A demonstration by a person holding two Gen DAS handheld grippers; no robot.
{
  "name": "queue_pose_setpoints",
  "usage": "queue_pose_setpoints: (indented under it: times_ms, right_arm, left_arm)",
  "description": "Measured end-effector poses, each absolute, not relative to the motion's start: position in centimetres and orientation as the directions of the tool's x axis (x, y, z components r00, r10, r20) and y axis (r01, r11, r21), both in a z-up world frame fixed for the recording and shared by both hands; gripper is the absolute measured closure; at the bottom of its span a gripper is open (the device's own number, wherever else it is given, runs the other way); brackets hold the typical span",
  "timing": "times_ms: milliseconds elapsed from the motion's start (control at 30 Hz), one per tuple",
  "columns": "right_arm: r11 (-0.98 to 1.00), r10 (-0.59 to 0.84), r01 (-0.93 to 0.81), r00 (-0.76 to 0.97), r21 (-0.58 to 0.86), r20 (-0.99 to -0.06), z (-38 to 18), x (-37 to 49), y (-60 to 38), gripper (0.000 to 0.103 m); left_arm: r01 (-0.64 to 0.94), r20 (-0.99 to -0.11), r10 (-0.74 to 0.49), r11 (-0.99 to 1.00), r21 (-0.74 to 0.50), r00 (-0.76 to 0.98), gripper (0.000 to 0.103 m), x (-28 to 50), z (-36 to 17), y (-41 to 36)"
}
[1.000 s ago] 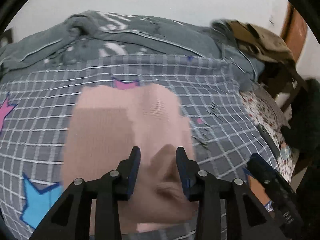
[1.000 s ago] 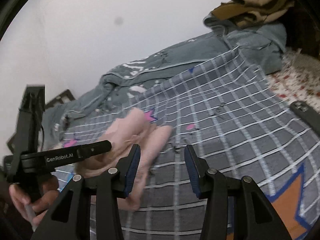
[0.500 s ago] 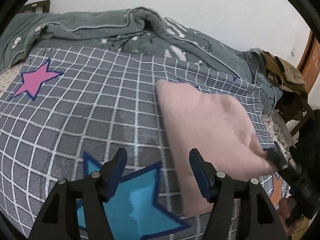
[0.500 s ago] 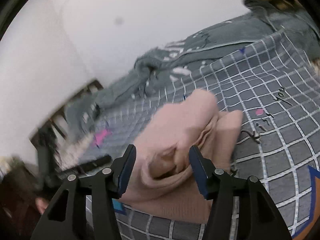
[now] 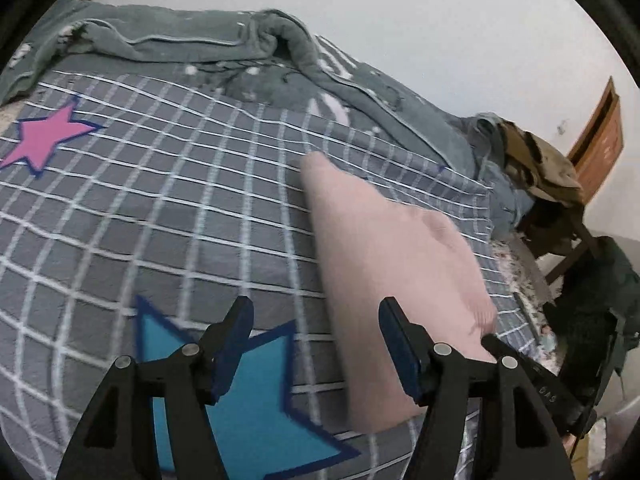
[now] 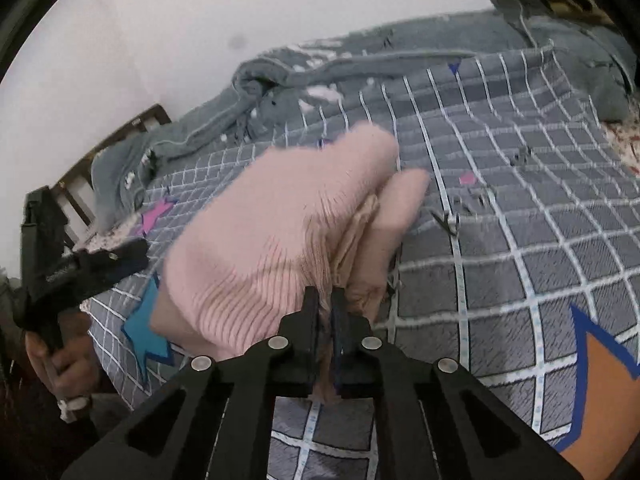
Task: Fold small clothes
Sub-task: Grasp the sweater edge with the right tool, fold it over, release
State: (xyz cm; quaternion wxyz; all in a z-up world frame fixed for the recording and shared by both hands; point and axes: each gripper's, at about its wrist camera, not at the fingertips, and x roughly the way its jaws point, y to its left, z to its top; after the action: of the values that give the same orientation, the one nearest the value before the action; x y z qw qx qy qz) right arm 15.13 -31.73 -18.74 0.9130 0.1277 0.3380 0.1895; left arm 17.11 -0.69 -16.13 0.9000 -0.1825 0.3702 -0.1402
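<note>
A small pink knitted garment (image 6: 280,240) lies bunched and partly folded on the grey checked bedspread (image 6: 520,208). My right gripper (image 6: 325,304) is shut on its near edge and lifts it slightly. In the left wrist view the same pink garment (image 5: 392,264) lies to the right of my left gripper (image 5: 316,320), which is open and empty above the blue star print (image 5: 240,400). The left gripper also shows at the left of the right wrist view (image 6: 80,268).
A crumpled grey-green quilt (image 5: 200,44) runs along the wall at the back of the bed. A pile of tan and blue clothes (image 5: 536,160) lies at the far right by a wooden chair (image 5: 568,240). A wooden headboard (image 6: 120,136) shows at the left.
My right gripper has closed on the pink garment's edge. My left gripper let go of the garment, opened wide and moved off to its left.
</note>
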Motion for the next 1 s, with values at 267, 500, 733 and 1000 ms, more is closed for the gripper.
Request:
queue_pose_setpoints:
  times_ms: [267,500,733,1000]
  right_arm:
    - [0.896,0.409,-0.233,0.763,0.377,-0.5,-17.2,17.7,-30.8,0.063]
    - [0.92,0.343,-0.157,0.764,0.358,-0.547,-18.2,20.7,-28.9,0.082]
    - [0.93,0.3,-0.128,0.807,0.344,-0.509,-18.0,18.4,-31.3,0.08]
    - [0.925,0.329,-0.166,0.801,0.342,-0.5,-17.7,15.9,-31.6,0.062]
  left_arm:
    - [0.184,-0.602,-0.353,0.928,-0.326,0.716,0.04,19.0,-16.0,-2.2]
    - [0.244,-0.576,-0.406,0.908,-0.339,0.71,0.038,18.8,-16.8,-2.0]
    - [0.333,-0.557,-0.481,0.875,-0.351,0.677,0.035,17.1,-16.2,-3.0]
    - [0.396,-0.589,-0.454,0.888,-0.235,0.669,0.034,13.6,-16.7,-5.2]
